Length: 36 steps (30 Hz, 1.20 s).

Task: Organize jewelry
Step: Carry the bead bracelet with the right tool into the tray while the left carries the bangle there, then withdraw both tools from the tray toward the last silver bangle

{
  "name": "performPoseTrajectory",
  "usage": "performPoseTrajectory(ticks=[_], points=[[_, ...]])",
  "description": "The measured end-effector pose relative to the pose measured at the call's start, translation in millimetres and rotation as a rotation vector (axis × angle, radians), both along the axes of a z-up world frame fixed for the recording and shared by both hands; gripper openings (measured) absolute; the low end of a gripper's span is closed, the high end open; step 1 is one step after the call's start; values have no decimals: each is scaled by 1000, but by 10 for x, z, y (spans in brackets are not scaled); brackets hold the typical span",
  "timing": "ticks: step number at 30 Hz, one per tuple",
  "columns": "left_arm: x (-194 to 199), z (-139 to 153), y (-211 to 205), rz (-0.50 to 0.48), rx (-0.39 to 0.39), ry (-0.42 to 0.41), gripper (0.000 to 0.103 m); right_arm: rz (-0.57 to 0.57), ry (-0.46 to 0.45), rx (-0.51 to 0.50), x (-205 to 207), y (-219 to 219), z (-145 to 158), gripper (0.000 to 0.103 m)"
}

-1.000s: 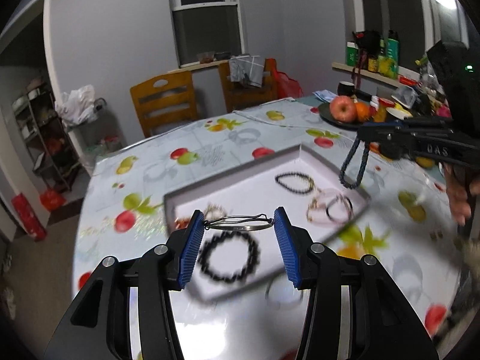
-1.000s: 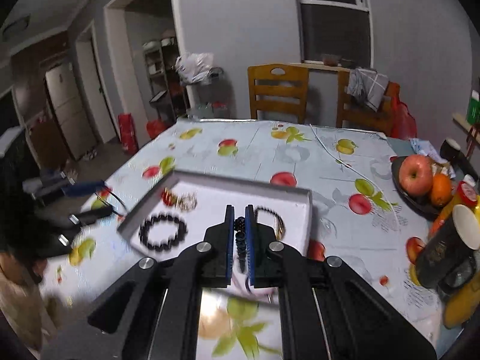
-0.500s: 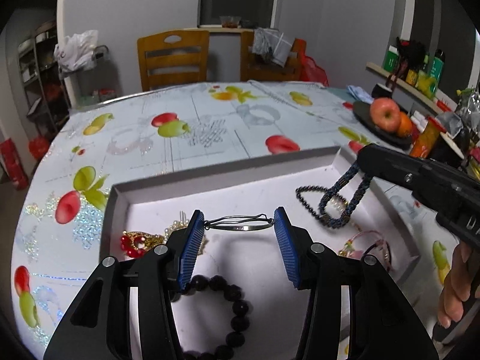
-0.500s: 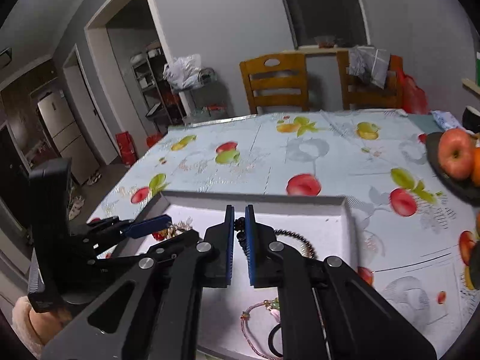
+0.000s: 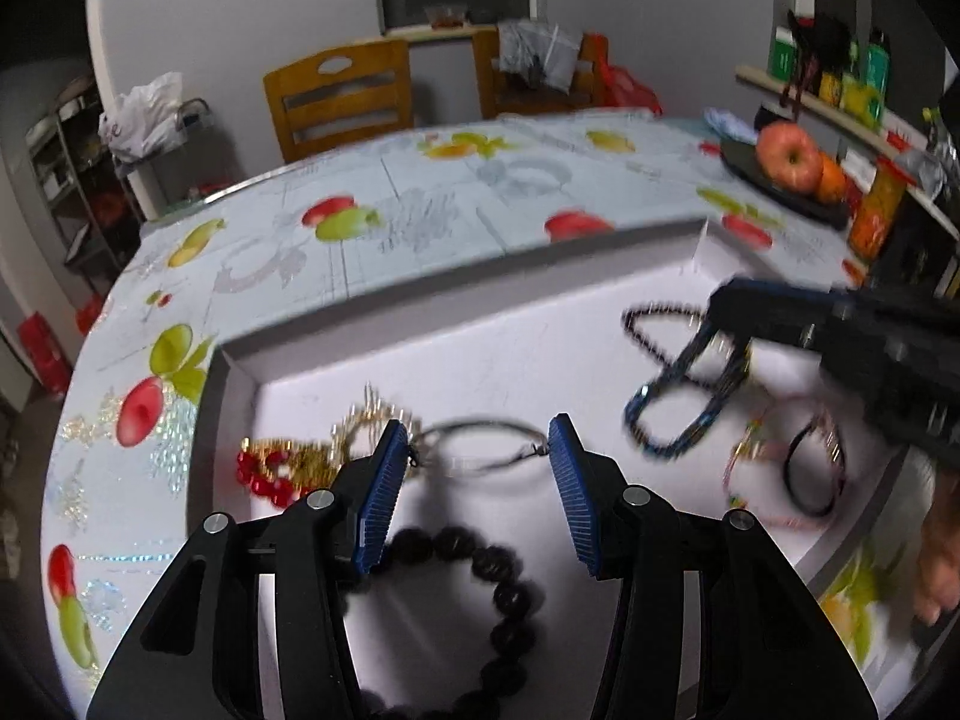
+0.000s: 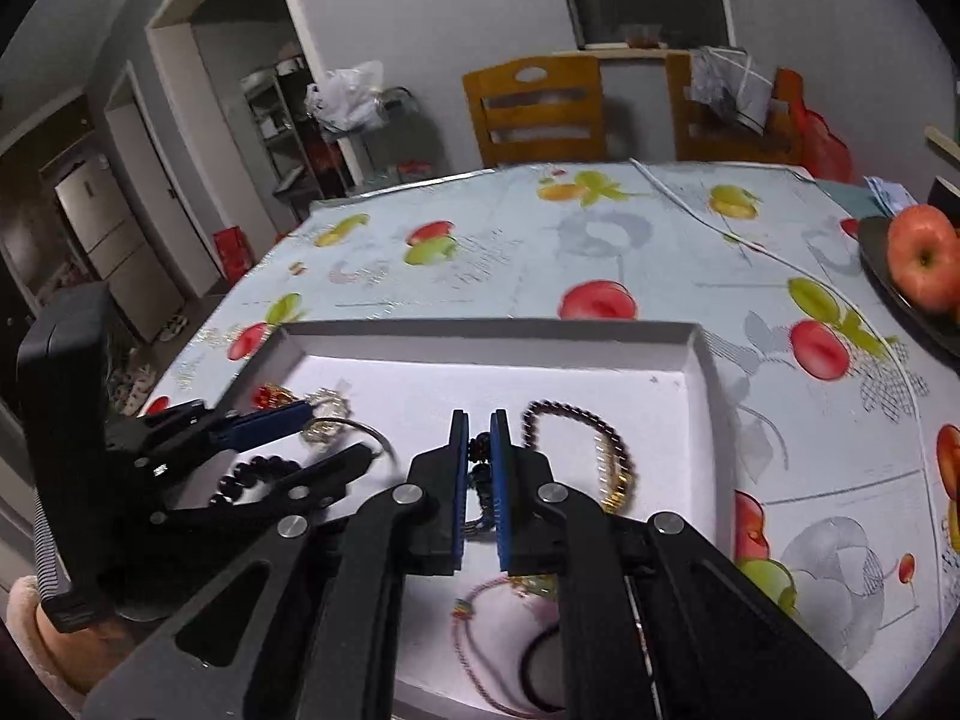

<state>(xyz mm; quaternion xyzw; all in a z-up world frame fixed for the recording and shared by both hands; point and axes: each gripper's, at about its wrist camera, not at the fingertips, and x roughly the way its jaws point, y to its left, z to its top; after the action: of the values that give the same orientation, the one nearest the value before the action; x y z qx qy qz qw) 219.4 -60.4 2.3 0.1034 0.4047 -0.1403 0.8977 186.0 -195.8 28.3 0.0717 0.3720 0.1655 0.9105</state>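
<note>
1. Jewelry sits in a shallow white tray point(image 5: 456, 276) on the fruit-print table point(image 5: 420, 210).
2. My left gripper point(image 5: 480, 468) pinches a thin silver wire bangle point(image 5: 474, 450) between its blue pads point(image 5: 381, 498), jaws spread wide around it, low over the tray's near-left part.
3. My right gripper point(image 6: 480, 480) is clamped on a dark blue beaded bracelet point(image 5: 678, 414), whose loop hangs over the tray's right half.
4. In tray: big black bead bracelet point(image 5: 492, 588) under my left gripper, red-and-gold piece point(image 5: 270, 468) at left, dark beaded strand point(image 6: 576, 438) far right, pink cord bracelet point(image 6: 474, 648) and black hair tie point(image 6: 540, 672) near right.
5. Plate with apple point(image 6: 921, 255) at the table's right edge.
</note>
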Motion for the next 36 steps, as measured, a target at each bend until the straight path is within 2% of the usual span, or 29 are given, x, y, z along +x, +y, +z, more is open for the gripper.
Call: performPoseTrajectory(ticks=[3,10,13,14,16,19,21,22,23,27,30,32,33,35,36], points=[[4,-74,19,0,47,19,51,-3,22,-1,22,-33,-57,7],[-1,-78,-73,-31,41,29,51,46,60,76,89,-3,-137,7],[-38,-82,-129,-53,58,19,52,49,65,55,82,34,-157,7],[-44,-76,-132,-58,56,15,54,41,64,44,79,38,-163,7],[-70,-44,-121,-55,43,-3,67,30,63,40,74,33,-164,7],[-96,-2,-110,-46,32,-21,70,29,64,49,63,16,-160,8],[-111,19,-101,-42,25,-23,71,28,54,56,45,5,-138,15],[-120,35,-100,-45,17,-24,71,26,47,58,37,-2,-124,29],[-138,61,-92,-46,8,-31,72,22,37,63,21,-15,-103,37],[-199,169,-34,-25,-16,-52,76,3,-1,88,-32,-88,2,39],[-296,302,57,10,-43,-82,85,-24,-20,145,-102,-203,112,55],[-365,366,112,20,-59,-85,85,-33,-34,162,-175,-256,198,61],[-416,396,151,24,-70,-84,85,-37,-42,159,-214,-268,236,64],[-523,429,220,32,-70,-84,87,-47,-73,133,-350,-293,326,82],[-564,434,244,35,-62,-86,92,-47,-94,116,-446,-299,367,84]])
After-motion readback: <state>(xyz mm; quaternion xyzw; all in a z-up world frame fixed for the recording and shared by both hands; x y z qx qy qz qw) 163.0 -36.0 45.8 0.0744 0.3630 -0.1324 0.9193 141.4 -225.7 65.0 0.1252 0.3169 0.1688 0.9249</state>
